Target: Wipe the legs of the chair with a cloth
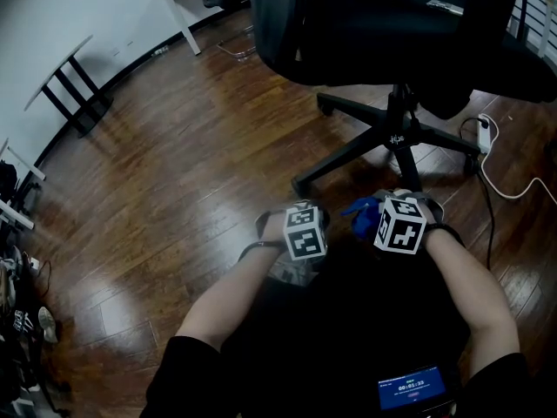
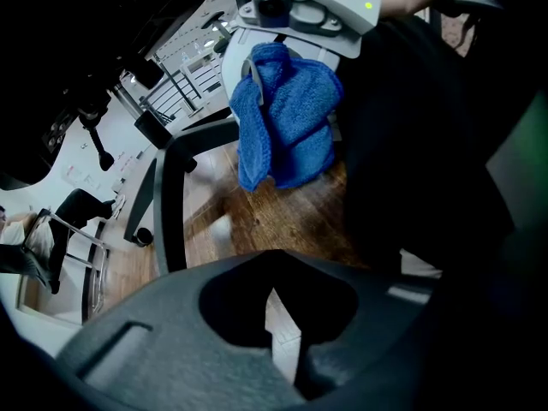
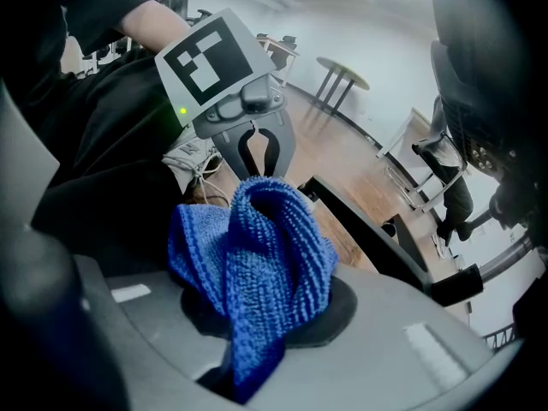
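A black office chair (image 1: 383, 24) stands ahead on the wooden floor; its star base (image 1: 398, 138) spreads black legs, one leg (image 1: 344, 157) reaching toward my left gripper. My right gripper (image 1: 396, 205) is shut on a blue cloth (image 1: 361, 216), which bunches out of its jaws (image 3: 257, 255) in the right gripper view. The left gripper view shows the same cloth (image 2: 287, 118) hanging from the right gripper (image 2: 261, 62), above a chair leg (image 2: 169, 204). My left gripper (image 1: 302, 212) hovers just left of the cloth, shut, nothing between its jaws (image 2: 282, 315). Both hover low before the chair base.
A white power strip (image 1: 485, 133) with a trailing cable lies right of the chair base. A folding table (image 1: 65, 72) leans by the left wall, and a white desk (image 1: 183, 7) stands at the back. Shoes (image 1: 45, 325) lie at the left edge.
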Tool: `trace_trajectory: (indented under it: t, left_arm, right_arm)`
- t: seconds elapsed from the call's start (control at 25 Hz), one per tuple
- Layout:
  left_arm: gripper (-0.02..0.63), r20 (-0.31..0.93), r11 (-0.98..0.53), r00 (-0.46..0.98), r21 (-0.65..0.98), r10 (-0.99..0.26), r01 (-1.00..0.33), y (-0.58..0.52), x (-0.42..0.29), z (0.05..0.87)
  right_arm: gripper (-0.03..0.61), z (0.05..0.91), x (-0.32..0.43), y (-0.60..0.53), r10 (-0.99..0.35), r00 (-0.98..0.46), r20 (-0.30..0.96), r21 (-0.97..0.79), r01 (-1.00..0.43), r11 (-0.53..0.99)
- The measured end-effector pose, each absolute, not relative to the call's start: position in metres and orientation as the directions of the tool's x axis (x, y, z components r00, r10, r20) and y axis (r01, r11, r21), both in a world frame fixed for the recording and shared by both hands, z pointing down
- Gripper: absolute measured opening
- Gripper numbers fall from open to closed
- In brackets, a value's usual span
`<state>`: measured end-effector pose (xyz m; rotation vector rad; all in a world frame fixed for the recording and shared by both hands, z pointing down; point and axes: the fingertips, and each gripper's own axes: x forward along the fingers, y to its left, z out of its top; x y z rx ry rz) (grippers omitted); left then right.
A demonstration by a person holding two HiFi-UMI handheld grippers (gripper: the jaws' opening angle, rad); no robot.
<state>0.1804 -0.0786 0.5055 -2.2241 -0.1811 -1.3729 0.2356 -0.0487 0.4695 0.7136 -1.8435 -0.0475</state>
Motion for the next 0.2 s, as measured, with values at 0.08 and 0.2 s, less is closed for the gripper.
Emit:
trace_trajectory:
  t: [0.08,0.2]
  left_arm:
    - [0.003,0.864,-0.858,0.479,-0.356,-0.152,0.371,-0.0776,0.1801,0.5053]
    - [0.003,0.865,-0.859,0.479,-0.355,-0.152,0.37,-0.0771,0.1786,0.5054]
  right_arm:
    - [0.077,0.4698,0.2362,-0.0476,-0.492,-0.212,0.845,0.361,-0.452,0.816]
    - [0.077,0.4703,0.2354,-0.0472,-0.49,-0.213,0.845,0.358,-0.455,0.815]
